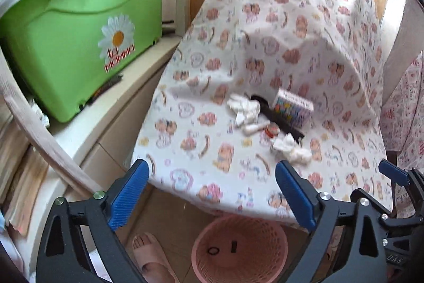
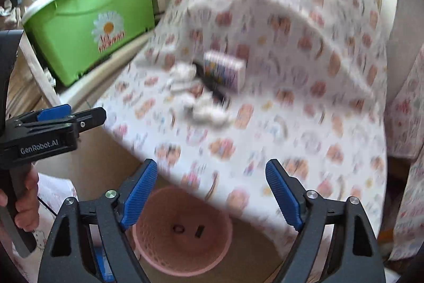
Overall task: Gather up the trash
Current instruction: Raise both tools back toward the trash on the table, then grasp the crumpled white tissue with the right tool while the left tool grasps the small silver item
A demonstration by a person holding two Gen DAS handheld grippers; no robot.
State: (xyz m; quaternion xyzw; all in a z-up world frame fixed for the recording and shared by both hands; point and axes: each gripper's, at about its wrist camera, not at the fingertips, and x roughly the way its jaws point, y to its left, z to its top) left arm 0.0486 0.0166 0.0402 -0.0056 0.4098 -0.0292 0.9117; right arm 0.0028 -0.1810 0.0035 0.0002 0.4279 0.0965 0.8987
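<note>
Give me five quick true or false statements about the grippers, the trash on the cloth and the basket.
1. Both the left gripper and right gripper are open. True.
2. The pink mesh plastic basket sits on the table. False: it stands on the floor below the table edge.
3. Crumpled white tissues lie on the patterned tablecloth. True.
4. The green plastic tub holds tissues. False: its inside is hidden.
5. The left gripper holds a tissue. False: it is empty.

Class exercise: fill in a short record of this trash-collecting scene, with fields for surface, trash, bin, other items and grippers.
surface: patterned cloth draped over furniture
trash: crumpled tissues on the cloth
bin: pink basket on the floor below, nearly empty
other items: small printed box, green tub to the left
grippers: left gripper open; right gripper open; neither holds anything
</note>
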